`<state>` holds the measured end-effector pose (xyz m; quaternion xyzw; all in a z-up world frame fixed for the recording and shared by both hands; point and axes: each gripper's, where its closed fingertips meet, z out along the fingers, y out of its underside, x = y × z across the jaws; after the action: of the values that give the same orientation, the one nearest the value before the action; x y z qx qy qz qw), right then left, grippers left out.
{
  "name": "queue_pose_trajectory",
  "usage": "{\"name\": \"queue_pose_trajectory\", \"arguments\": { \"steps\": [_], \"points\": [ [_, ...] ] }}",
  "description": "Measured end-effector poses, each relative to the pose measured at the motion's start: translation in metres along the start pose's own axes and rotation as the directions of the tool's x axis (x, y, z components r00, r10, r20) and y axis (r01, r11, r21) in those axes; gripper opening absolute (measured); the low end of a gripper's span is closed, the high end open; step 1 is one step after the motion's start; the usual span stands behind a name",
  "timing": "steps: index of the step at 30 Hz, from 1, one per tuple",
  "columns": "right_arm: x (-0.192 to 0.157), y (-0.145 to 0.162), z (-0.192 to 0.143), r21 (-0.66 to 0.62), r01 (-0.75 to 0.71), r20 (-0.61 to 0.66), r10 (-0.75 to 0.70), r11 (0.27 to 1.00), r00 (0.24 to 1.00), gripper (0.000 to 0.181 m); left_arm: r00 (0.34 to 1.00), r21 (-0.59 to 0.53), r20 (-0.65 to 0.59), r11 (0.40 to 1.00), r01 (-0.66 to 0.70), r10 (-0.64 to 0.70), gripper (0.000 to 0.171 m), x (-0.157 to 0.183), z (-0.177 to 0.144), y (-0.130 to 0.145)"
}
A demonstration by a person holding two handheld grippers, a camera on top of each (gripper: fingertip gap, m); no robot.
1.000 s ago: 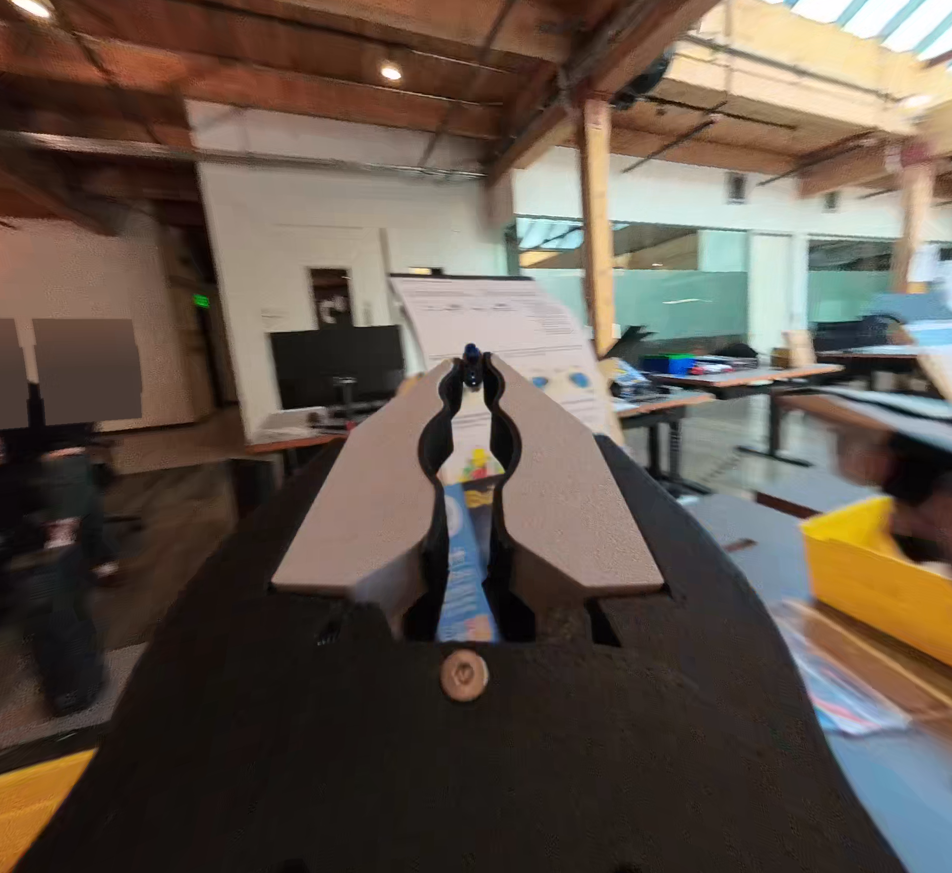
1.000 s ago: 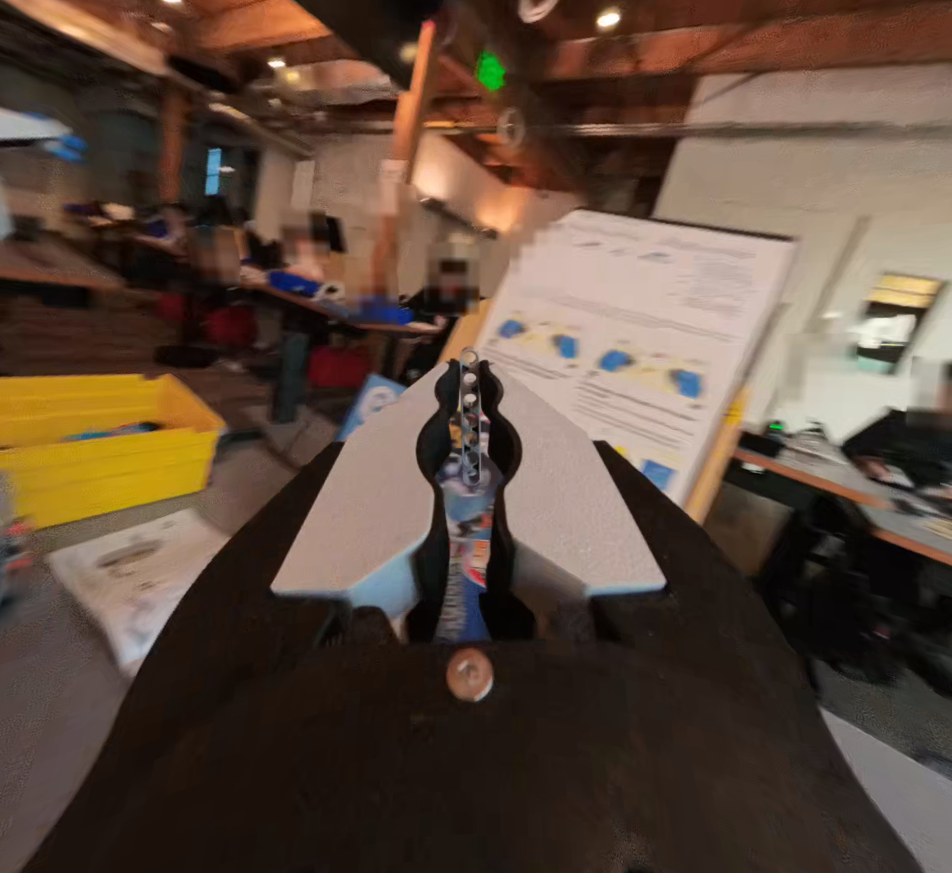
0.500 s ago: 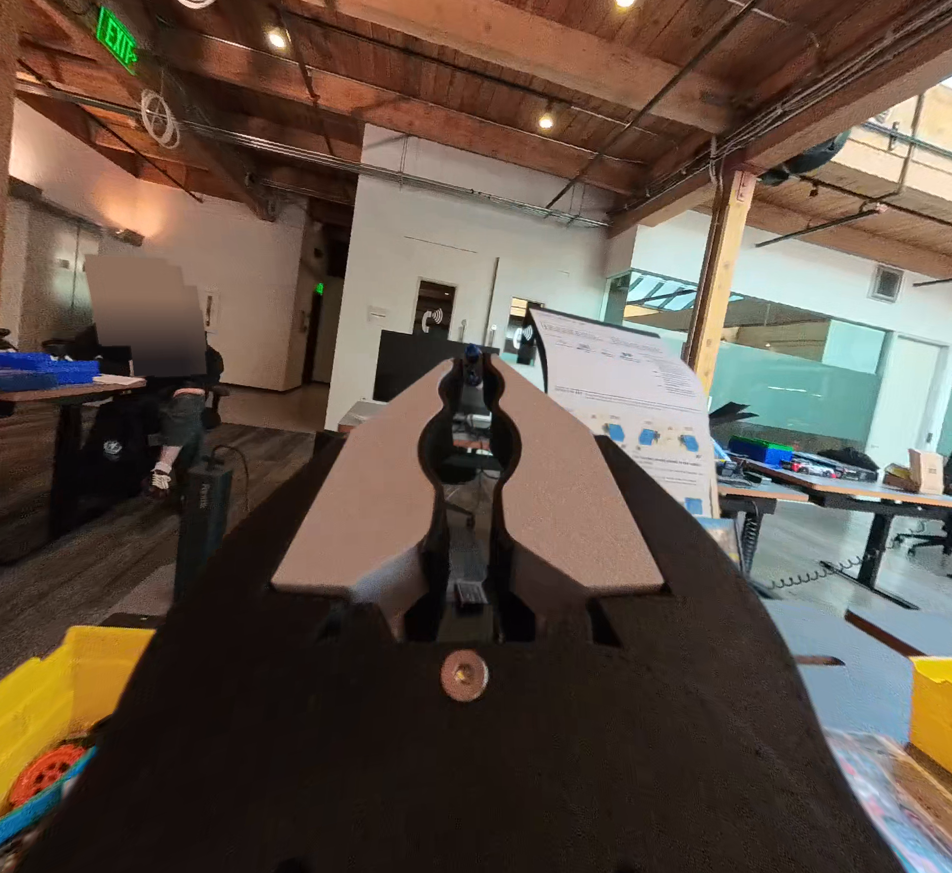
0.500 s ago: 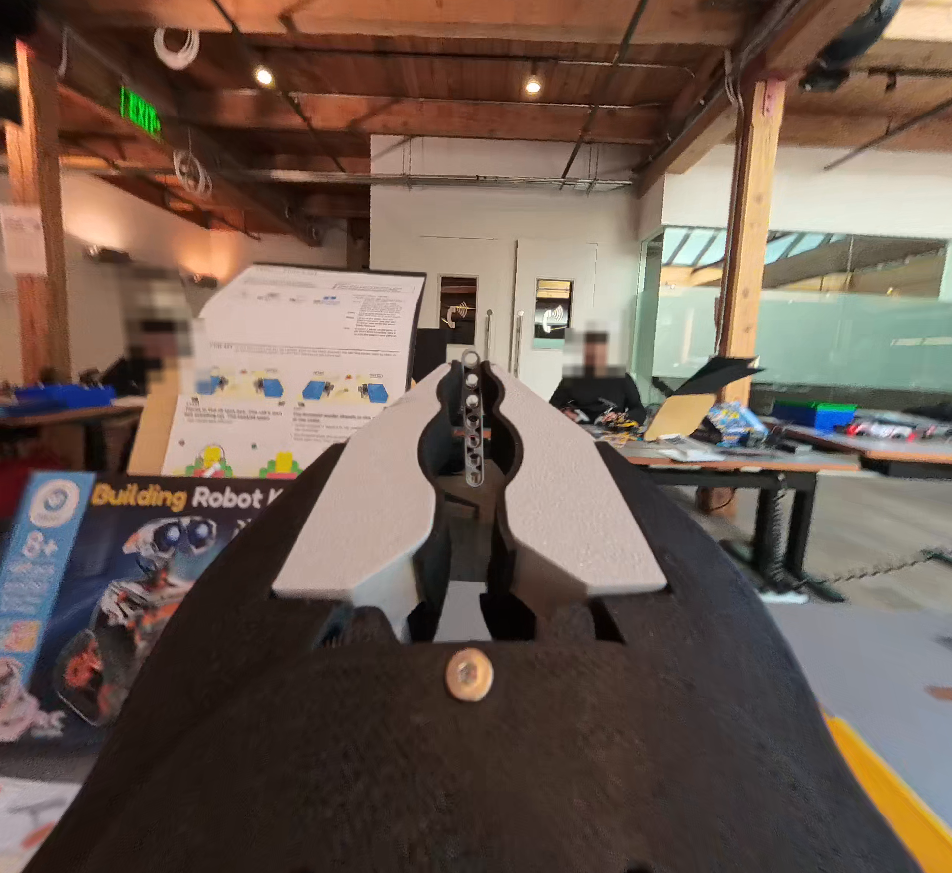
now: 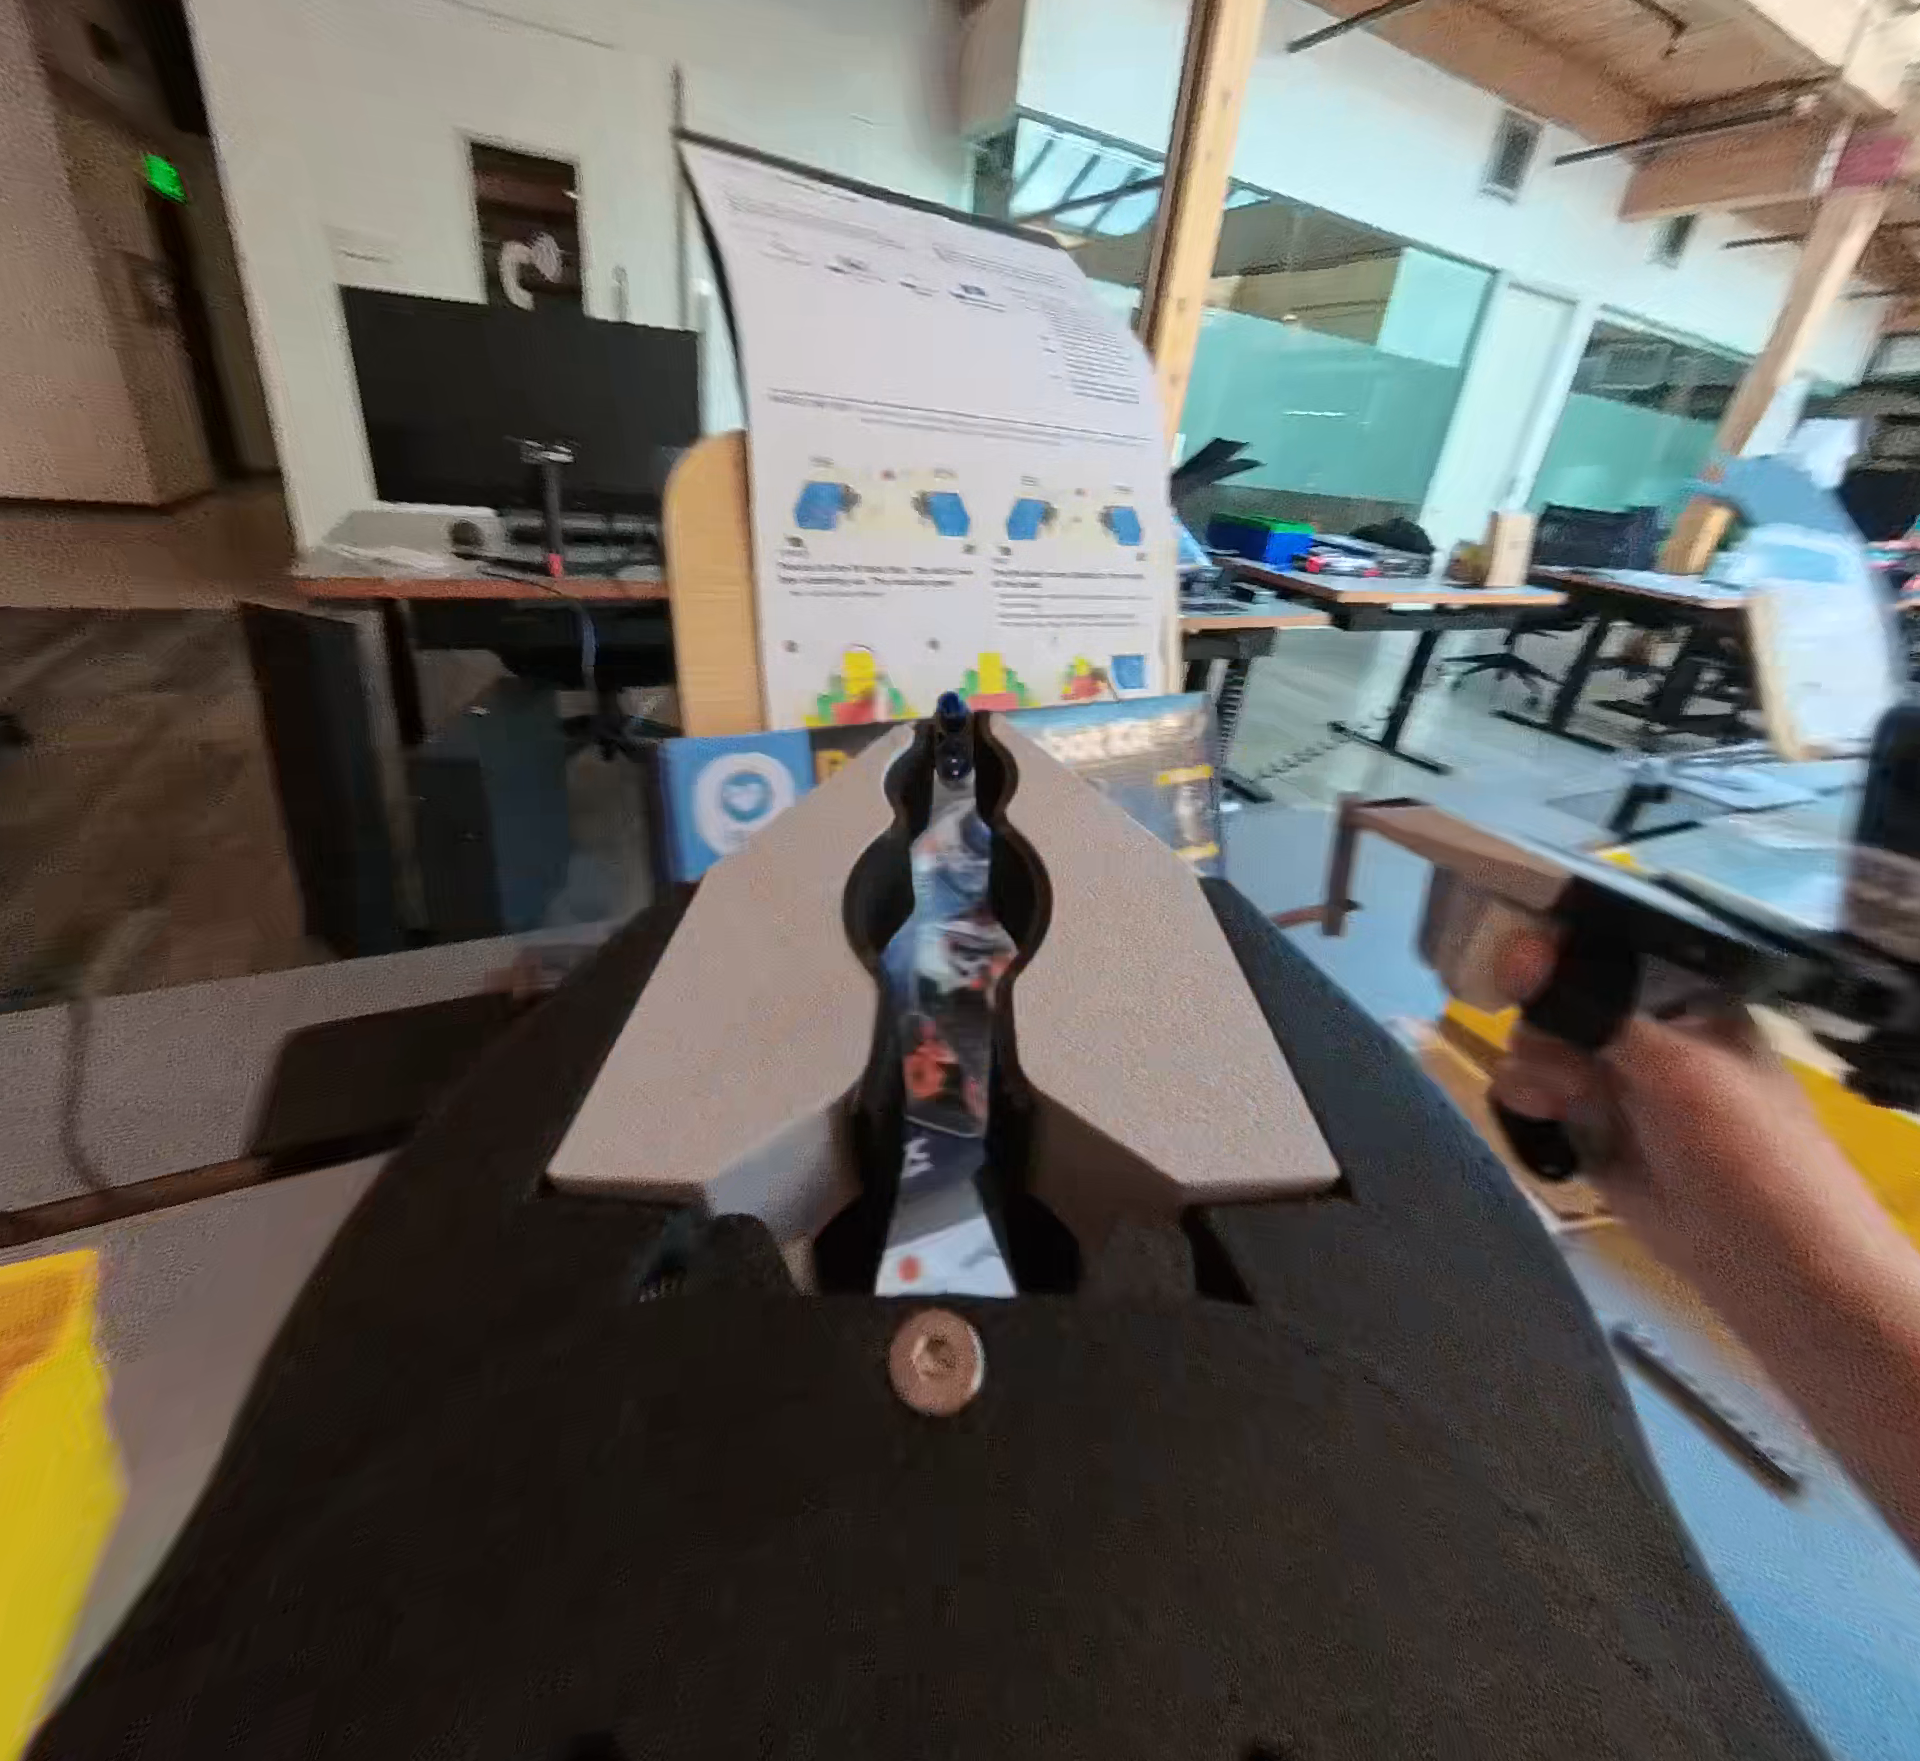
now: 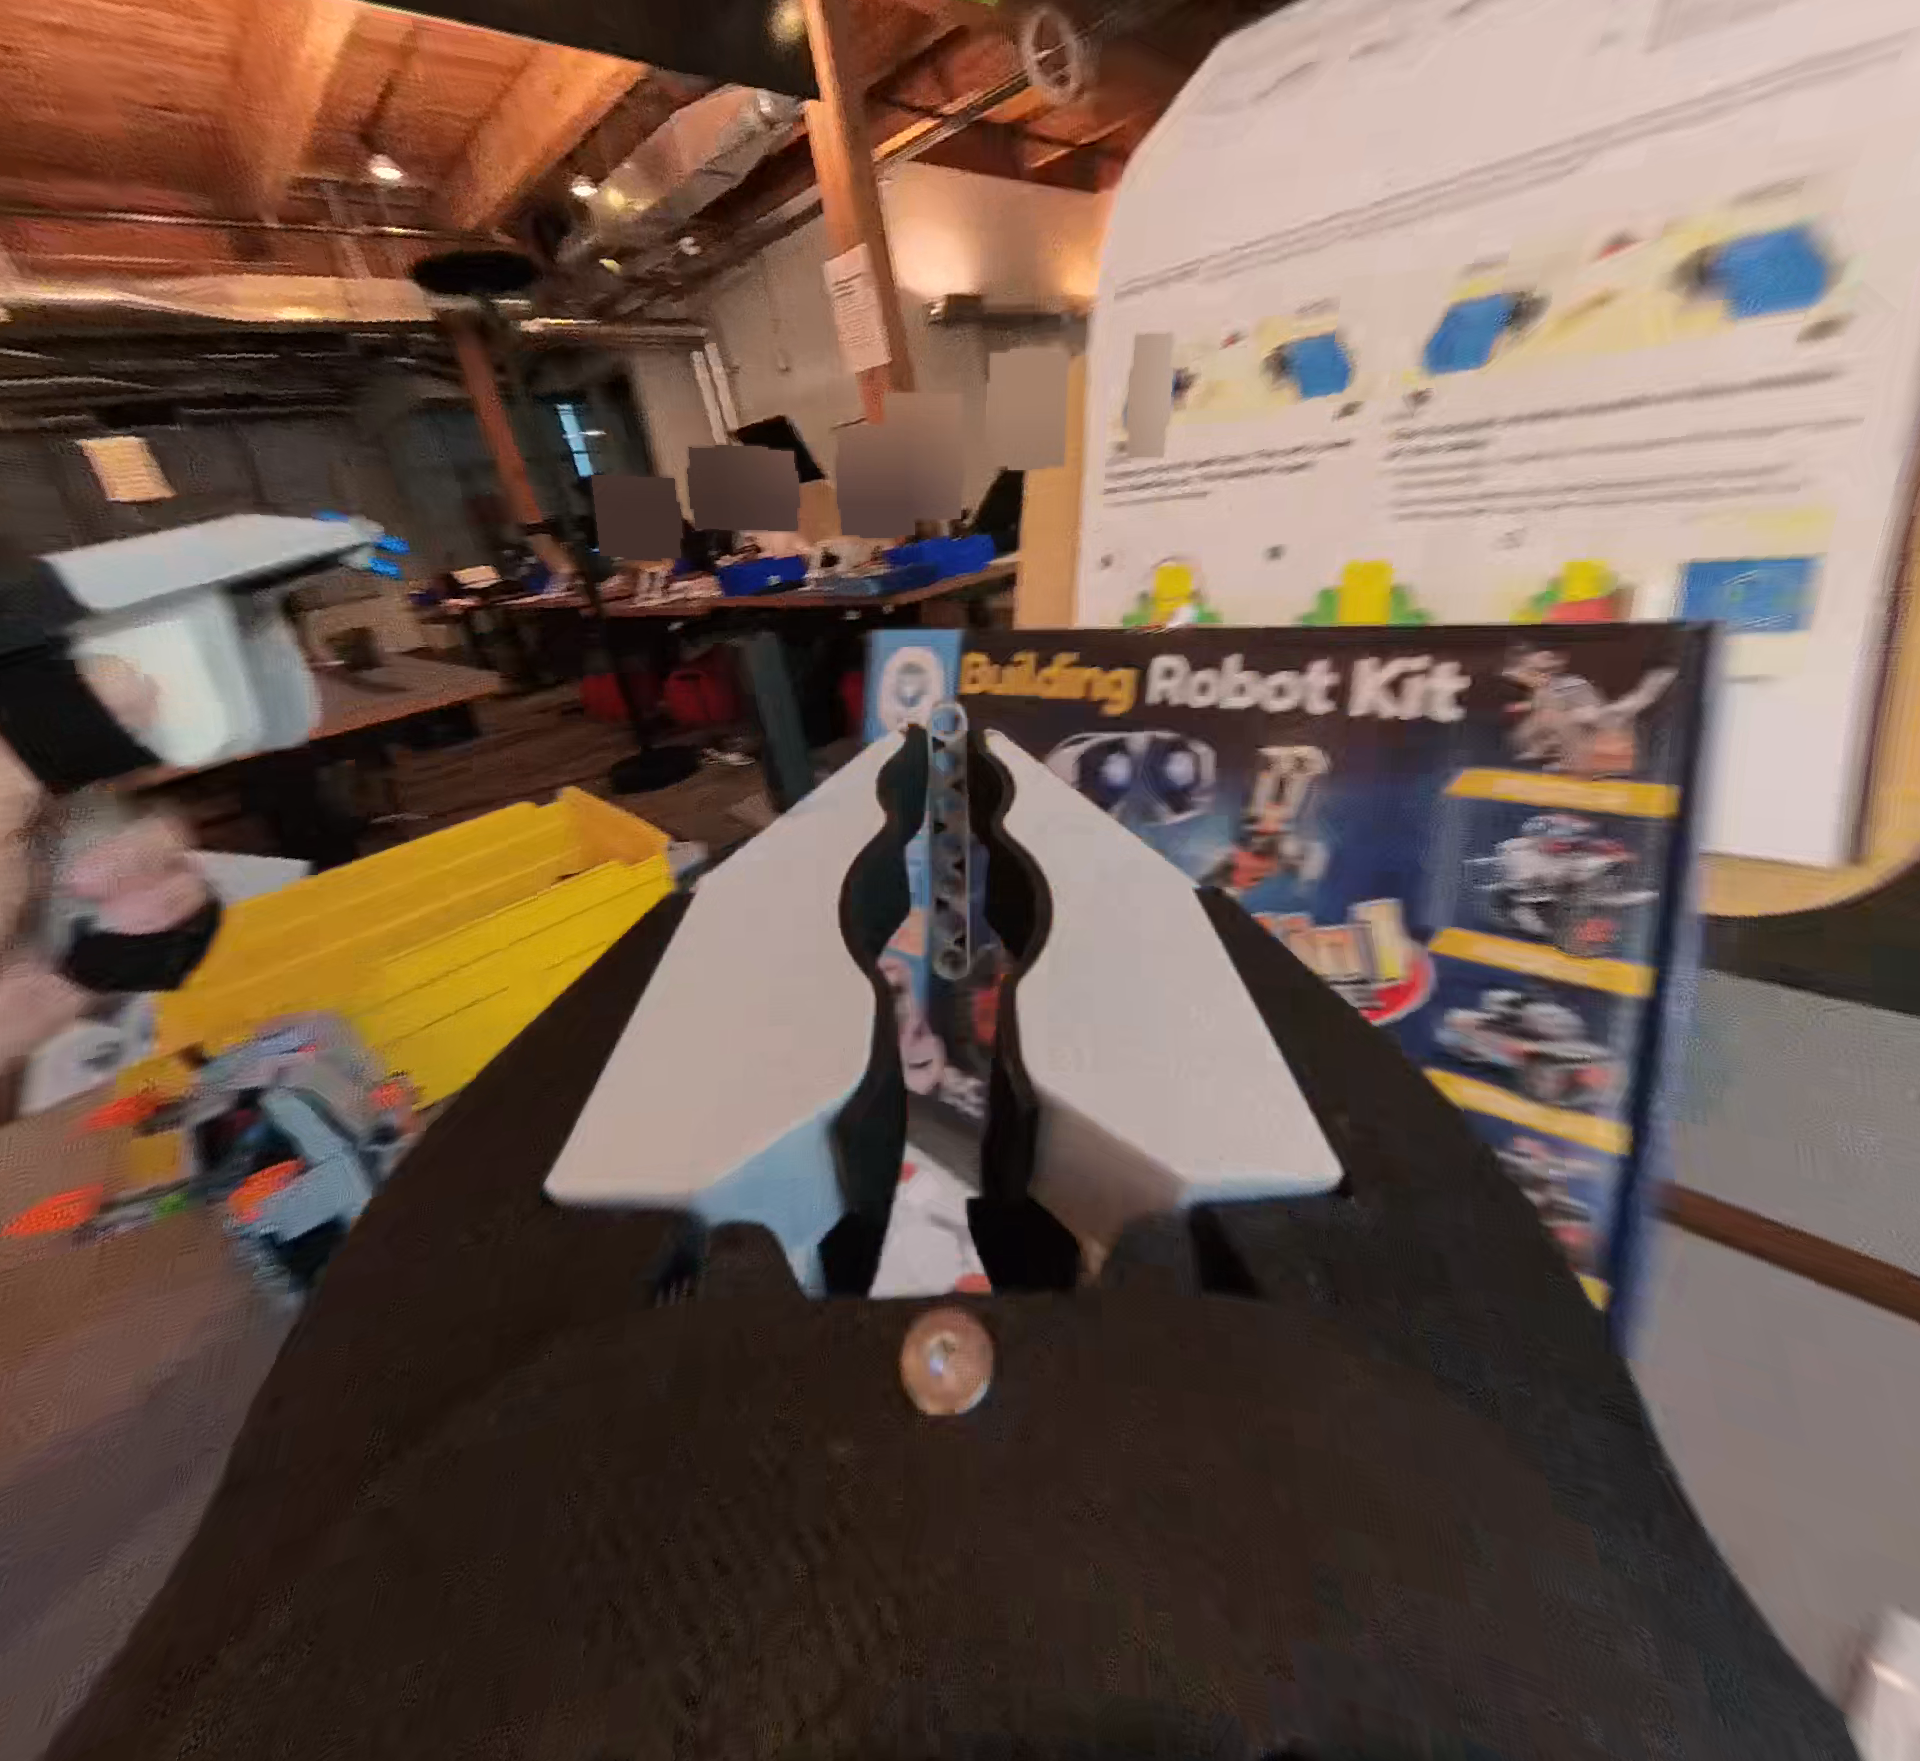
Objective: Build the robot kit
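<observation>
While the left gripper [image 5: 953, 743] pinches a small dark-blue peg [image 5: 951, 755] at its closed tips, the right gripper [image 6: 948, 737] is clamped on a grey perforated beam [image 6: 948, 844], both raised just before the blue kit box [image 6: 1475, 890], with yellow bins [image 6: 436, 922] left of that box.

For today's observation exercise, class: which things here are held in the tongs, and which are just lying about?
In hand:
- left tongs, shut on a small blue piece
- right tongs, shut on a grey holed beam

Lying about:
- kit box, upright beyond the tongs
- printed sheet behind it
- yellow bin
- grey and orange model by the bin
</observation>
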<state>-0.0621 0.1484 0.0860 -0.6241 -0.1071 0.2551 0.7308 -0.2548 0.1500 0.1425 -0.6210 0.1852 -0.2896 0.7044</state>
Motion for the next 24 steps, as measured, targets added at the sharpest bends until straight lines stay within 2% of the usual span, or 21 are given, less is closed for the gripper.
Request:
{"name": "queue_pose_trajectory", "arguments": {
  "steps": [1,3,7,10,13,16,18,24],
  "points": [
    [-0.023,0.009,0.009,-0.015,-0.098,0.129,0.099,0.995,0.987,0.005,0.995,-0.018,-0.077,0.998,0.067,-0.069,0.006,0.016,0.009,0.011],
    [-0.059,0.005,0.013,-0.034,-0.291,0.356,0.283,0.956,0.890,0.005,0.935,-0.076,-0.251,0.968,0.238,-0.249,0.006,0.046,0.019,0.025],
    [-0.071,-0.006,0.006,-0.104,-0.495,0.494,0.477,0.863,0.727,0.005,0.784,-0.154,-0.432,0.893,0.423,-0.446,0.006,0.078,0.020,0.027],
    [-0.078,-0.013,0.001,-0.167,-0.570,0.572,0.550,0.804,0.608,0.004,0.685,-0.220,-0.506,0.846,0.486,-0.525,0.005,0.094,0.018,0.028],
    [-0.084,-0.017,-0.002,-0.186,-0.591,0.602,0.567,0.784,0.562,0.004,0.595,-0.268,-0.546,0.796,0.543,-0.590,0.005,0.103,0.016,0.027],
    [-0.089,-0.018,-0.003,-0.220,-0.611,0.618,0.593,0.760,0.516,0.004,0.532,-0.301,-0.570,0.762,0.573,-0.626,0.005,0.110,0.014,0.027],
    [-0.091,-0.018,-0.003,-0.227,-0.617,0.627,0.599,0.753,0.499,0.004,0.504,-0.316,-0.579,0.746,0.586,-0.641,0.005,0.113,0.014,0.026],
    [-0.099,-0.016,-0.003,-0.254,-0.620,0.639,0.610,0.742,0.468,0.004,0.484,-0.334,-0.579,0.732,0.594,-0.657,0.005,0.116,0.016,0.031]
  ]
}}
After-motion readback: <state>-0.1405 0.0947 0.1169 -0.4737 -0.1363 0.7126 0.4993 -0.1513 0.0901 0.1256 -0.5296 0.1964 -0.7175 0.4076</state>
